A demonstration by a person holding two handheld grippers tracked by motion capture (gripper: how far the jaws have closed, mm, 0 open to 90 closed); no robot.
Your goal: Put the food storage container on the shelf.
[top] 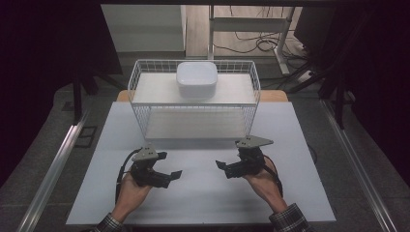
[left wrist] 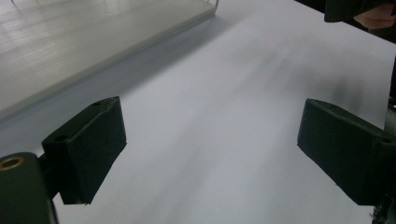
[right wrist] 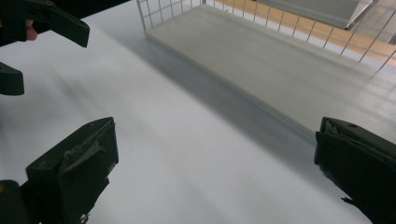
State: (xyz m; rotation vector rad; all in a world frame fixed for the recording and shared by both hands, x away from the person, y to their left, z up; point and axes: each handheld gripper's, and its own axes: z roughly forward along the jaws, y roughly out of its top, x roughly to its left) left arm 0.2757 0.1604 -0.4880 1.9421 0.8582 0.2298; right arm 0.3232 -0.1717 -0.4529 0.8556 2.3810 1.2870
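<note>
**Both grippers empty, white container not yet touched**

Nearest the camera, two hands rest low on the white surface (top: 203, 193), each holding a gripper. Left gripper (top: 170, 176) has its jaws spread wide and holds nothing; right gripper (top: 223, 167) is equally wide apart and empty. They point toward each other, well apart. White container (top: 196, 79) sits on the upper shelf of the wire rack (top: 140, 96), far from both. Judging from this, the work is at its start: reaching and grasping are still left.

A lab is suggested: a white desk (top: 203, 193) is flanked by metal rails (top: 53, 169), with loose cables (top: 251, 43) seen on the floor beyond the tools.
</note>
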